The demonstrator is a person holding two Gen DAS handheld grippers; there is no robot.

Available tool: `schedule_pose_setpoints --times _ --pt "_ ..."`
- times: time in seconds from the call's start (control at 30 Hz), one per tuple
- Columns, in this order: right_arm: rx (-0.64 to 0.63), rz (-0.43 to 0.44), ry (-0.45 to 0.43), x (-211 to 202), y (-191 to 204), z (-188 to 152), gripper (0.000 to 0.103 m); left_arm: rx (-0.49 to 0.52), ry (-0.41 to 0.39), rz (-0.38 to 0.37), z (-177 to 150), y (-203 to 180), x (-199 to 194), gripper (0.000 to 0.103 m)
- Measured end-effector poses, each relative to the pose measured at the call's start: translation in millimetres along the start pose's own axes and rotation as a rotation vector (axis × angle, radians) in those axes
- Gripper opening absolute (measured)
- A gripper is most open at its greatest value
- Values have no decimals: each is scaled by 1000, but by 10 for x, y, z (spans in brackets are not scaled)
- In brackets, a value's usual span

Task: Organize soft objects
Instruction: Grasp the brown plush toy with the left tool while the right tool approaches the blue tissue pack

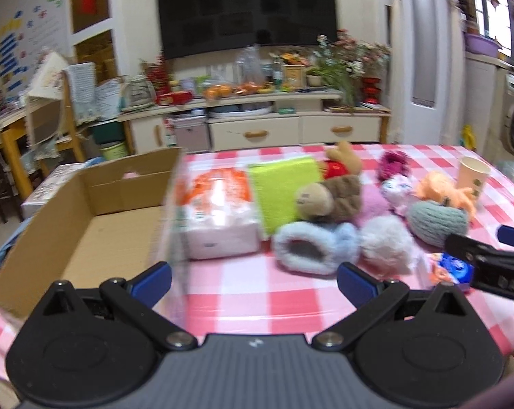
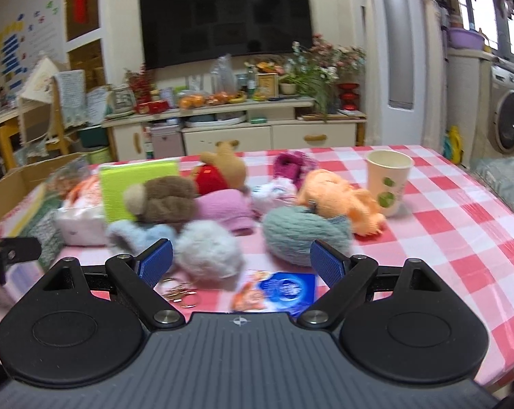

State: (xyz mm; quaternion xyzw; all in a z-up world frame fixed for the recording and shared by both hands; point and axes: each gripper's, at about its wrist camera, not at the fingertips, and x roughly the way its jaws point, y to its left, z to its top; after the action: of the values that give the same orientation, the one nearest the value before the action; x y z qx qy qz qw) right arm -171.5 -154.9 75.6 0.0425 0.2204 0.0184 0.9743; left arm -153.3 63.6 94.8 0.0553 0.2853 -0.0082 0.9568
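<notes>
Soft things lie in a heap on the pink checked table (image 1: 257,293): a brown plush (image 1: 328,197), a light blue fuzzy slipper (image 1: 311,248), a grey-white fluffy ball (image 1: 386,245), a teal knitted piece (image 1: 437,221), an orange plush (image 2: 338,197), a bear in red (image 2: 219,170) and a lime cloth (image 1: 284,194). An open, empty cardboard box (image 1: 96,235) stands at the left. My left gripper (image 1: 253,281) is open and empty, near the box's right wall. My right gripper (image 2: 241,260) is open and empty, just short of the fluffy ball (image 2: 205,252).
A paper cup (image 2: 388,180) stands at the right. A tissue pack (image 1: 219,218) lies next to the box. A blue and orange packet (image 2: 277,289) and some rings (image 2: 180,291) lie under my right gripper. A TV cabinet stands behind the table.
</notes>
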Motion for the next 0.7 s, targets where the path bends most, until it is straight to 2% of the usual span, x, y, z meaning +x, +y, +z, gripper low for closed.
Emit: schedule_pose_setpoints --times 0.17,0.33,0.5,0.7 --pt "32 -41 37 94 -216 8 103 47 9 -73 72 -233 117 102" --pt "88 0 119 114 -345 -52 103 98 -4 -105 216 -416 308 102" --pt "45 33 169 131 -276 -99 103 111 -6 -138 322 -556 612 102" --pt "16 30 225 240 -191 -102 103 87 18 -187 434 -689 946 102"
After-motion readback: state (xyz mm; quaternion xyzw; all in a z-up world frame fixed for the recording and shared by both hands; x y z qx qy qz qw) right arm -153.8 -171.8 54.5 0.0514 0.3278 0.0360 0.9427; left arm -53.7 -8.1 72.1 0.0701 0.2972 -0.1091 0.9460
